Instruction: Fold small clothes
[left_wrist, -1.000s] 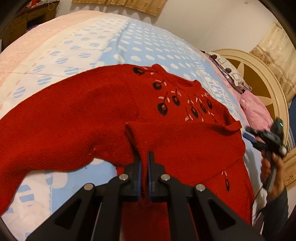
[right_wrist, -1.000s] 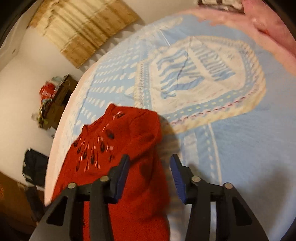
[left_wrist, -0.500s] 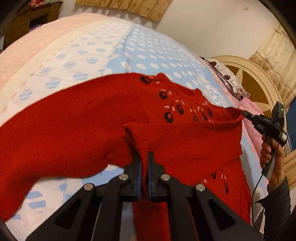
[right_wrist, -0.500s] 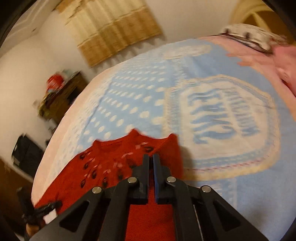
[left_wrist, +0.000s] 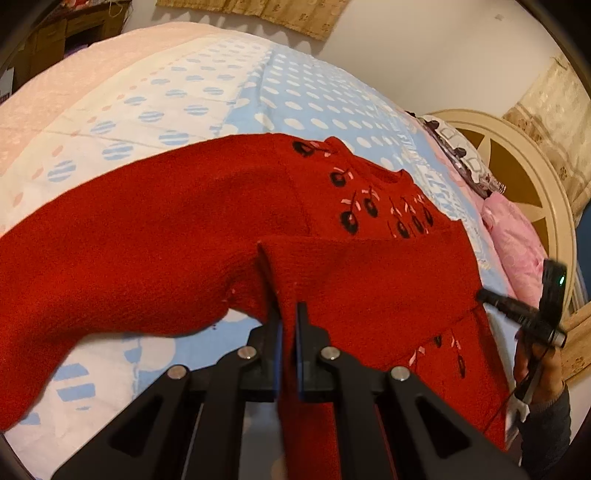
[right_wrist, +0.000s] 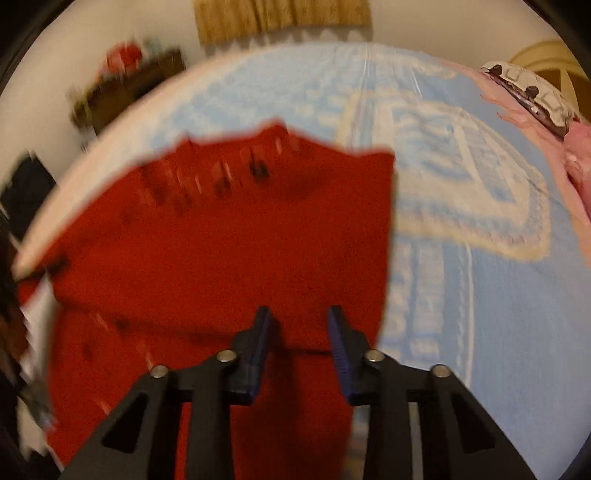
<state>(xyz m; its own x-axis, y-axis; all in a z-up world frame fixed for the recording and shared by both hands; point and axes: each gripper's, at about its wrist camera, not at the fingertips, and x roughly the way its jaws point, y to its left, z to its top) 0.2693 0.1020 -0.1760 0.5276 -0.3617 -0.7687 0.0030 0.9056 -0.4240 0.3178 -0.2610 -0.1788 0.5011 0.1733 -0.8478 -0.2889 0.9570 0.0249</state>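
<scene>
A red knitted sweater (left_wrist: 184, 240) with dark cherry motifs lies spread on the bed, one side folded across its body. My left gripper (left_wrist: 290, 314) is shut on a raised fold of that flap near its left corner. In the blurred right wrist view my right gripper (right_wrist: 299, 317) hangs over the sweater (right_wrist: 221, 240) near its right edge. Its jaws are opening, with the knit under the gap and neither pad pressing on it. The left wrist view shows the right gripper (left_wrist: 482, 294) in a hand at the sweater's right edge.
The bed cover (left_wrist: 295, 92) is blue with white dots, pink at its far side. Pink and patterned pillows (left_wrist: 517, 236) lie against a cream headboard (left_wrist: 546, 192) on the right. A dark cabinet (right_wrist: 125, 88) stands beyond the bed by the wall.
The right gripper went from open to shut at the sweater's shoulder edge, then moved along the right edge, rolled, and its jaws have parted again. The left gripper stayed shut on the fold.
</scene>
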